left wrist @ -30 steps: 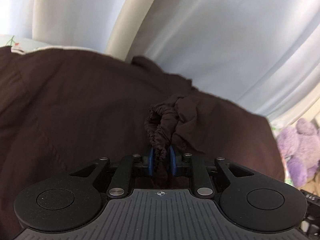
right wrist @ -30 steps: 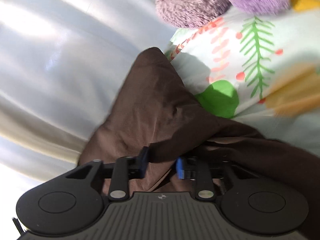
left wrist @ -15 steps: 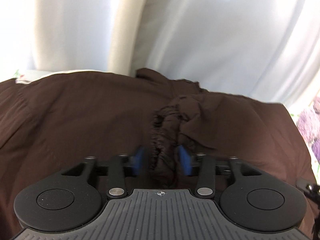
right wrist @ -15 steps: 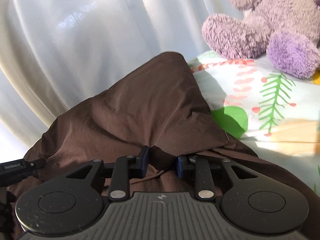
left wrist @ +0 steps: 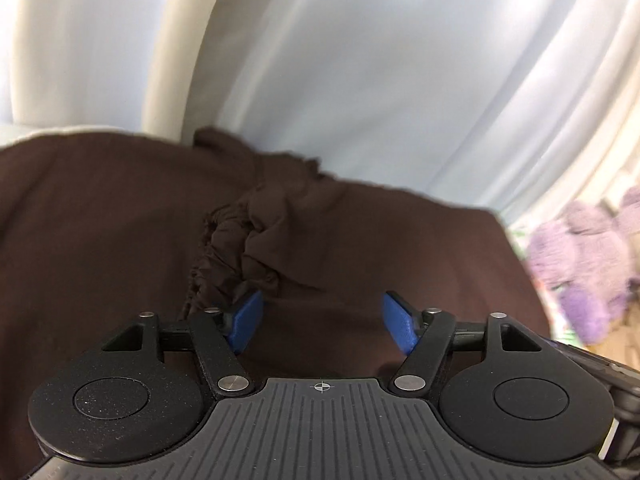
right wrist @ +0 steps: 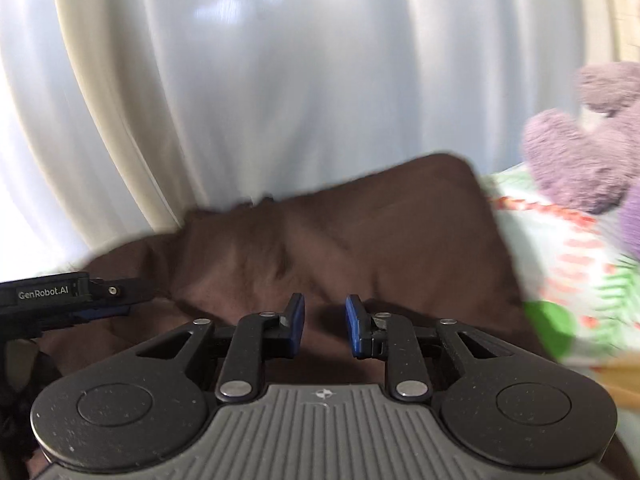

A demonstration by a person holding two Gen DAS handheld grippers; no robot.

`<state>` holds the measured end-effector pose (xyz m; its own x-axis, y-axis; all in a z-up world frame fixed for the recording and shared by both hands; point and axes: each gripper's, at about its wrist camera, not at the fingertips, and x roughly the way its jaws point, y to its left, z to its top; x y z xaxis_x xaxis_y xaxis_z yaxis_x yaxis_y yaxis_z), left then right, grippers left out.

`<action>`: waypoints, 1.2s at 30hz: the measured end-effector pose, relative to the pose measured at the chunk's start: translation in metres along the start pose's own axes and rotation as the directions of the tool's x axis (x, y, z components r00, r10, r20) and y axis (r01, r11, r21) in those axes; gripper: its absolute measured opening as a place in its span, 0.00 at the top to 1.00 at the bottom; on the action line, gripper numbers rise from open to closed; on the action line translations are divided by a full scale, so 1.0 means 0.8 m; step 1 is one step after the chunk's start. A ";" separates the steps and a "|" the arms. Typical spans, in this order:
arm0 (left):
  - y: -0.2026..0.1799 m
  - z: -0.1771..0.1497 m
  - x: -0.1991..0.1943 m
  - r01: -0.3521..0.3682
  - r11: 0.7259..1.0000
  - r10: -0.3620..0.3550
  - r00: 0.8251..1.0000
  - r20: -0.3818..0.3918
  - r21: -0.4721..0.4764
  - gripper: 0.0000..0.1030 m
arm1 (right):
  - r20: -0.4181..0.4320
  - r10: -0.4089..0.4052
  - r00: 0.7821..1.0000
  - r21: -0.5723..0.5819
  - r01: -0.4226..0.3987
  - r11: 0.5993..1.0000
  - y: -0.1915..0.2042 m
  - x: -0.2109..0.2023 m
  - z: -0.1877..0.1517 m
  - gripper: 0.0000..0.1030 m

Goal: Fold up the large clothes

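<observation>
One brown garment, two grippers, one purple plush toy on a leaf-printed bed sheet.

The brown garment (left wrist: 120, 216) lay spread before both grippers, its bunched, gathered edge (left wrist: 224, 256) just ahead of the left gripper (left wrist: 322, 320), whose jaws had just been opening and stood wide, nothing pinched between them. The right gripper (right wrist: 325, 326) hovered over the cloth with a narrow gap, gripping nothing. The plush toy (right wrist: 588, 148) sat on the sheet (right wrist: 568, 256) to the right, pale curtains (right wrist: 280, 80) behind.
</observation>
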<state>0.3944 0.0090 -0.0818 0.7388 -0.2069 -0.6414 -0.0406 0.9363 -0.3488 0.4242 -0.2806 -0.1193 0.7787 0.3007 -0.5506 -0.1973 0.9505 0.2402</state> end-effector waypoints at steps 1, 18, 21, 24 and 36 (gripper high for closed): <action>0.001 0.000 0.007 -0.008 1.000 0.008 1.000 0.009 0.005 0.35 | 0.006 -0.013 1.000 -0.007 0.013 1.000 0.001 0.011 -0.005 0.78; -0.026 -0.014 0.025 -0.011 0.986 0.007 1.000 0.025 0.164 0.04 | 0.040 -0.072 0.997 -0.086 0.075 0.993 0.026 0.013 -0.007 0.74; -0.019 -0.013 0.024 0.000 0.993 -0.004 0.999 0.035 0.121 0.06 | 0.026 -0.078 0.997 -0.107 0.080 0.991 0.029 0.024 -0.011 0.78; -0.014 -0.016 0.029 0.010 0.990 -0.017 0.999 0.048 0.143 0.06 | 0.013 -0.092 0.996 -0.170 0.093 0.981 0.034 0.037 -0.017 0.78; 0.020 -0.014 -0.009 -0.002 1.000 0.004 0.998 0.056 -0.027 0.05 | -0.055 0.017 0.998 -0.166 -0.025 0.986 0.072 0.034 -0.010 0.77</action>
<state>0.3808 0.0222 -0.0904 0.7752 -0.1874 -0.6033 -0.0605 0.9286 -0.3661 0.4296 -0.2172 -0.1267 0.7416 0.3203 -0.5894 -0.3133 0.9423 0.1179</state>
